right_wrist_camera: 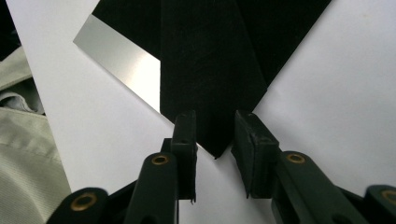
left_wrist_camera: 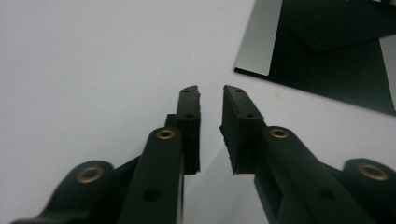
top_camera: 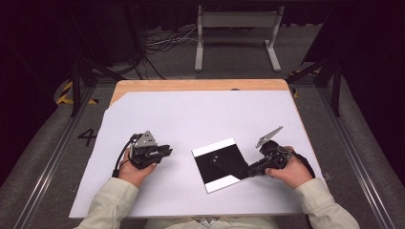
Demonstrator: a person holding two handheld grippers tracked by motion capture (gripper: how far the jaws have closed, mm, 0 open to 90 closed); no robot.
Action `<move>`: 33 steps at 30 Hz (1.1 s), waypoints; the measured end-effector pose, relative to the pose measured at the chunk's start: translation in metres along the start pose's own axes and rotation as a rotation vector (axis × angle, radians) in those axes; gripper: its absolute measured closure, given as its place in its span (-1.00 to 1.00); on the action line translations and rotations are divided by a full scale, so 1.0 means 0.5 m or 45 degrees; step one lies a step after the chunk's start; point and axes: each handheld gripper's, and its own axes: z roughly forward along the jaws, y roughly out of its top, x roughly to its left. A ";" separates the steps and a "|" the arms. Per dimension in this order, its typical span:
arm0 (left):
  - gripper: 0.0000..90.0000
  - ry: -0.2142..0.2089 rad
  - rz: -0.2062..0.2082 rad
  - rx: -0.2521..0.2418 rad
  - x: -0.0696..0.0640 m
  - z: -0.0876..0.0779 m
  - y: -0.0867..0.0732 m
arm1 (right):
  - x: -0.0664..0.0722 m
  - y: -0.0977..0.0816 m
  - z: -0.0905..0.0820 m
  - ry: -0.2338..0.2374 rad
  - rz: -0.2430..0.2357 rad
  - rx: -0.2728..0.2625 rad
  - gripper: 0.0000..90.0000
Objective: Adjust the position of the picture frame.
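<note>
Black square sheet with two silvery-white edge strips (top_camera: 221,163) is seen lying flat on the white paper table cover (top_camera: 191,114), turned diagonally, near the front edge and right of centre. Its near right corner is straddled by the right gripper (top_camera: 250,170): in the right gripper view that pointed corner (right_wrist_camera: 215,148) lies between the two black jaws, which are set narrow with a gap on either side, so no pinch is made out. The sheet stretches away from that claw, toward the table's middle. Farther left, the left gripper (top_camera: 165,151) is held well apart from the sheet, jaws narrow and empty, pointed toward it. The right hand is judged the nearer for a corner lift.
</note>
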 end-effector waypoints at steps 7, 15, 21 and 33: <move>1.00 -0.043 -0.018 0.030 -0.012 0.022 0.013 | 0.001 -0.002 -0.032 -0.081 -0.023 -0.120 0.60; 1.00 -0.084 0.000 0.125 -0.036 0.081 0.037 | 0.009 -0.015 -0.071 -0.250 -0.140 -0.243 1.00; 1.00 -0.056 0.013 0.188 -0.046 0.113 0.050 | 0.015 -0.022 -0.071 -0.259 -0.171 -0.234 1.00; 1.00 0.020 0.034 0.236 -0.053 0.153 0.081 | 0.020 -0.032 -0.071 -0.268 -0.150 -0.242 1.00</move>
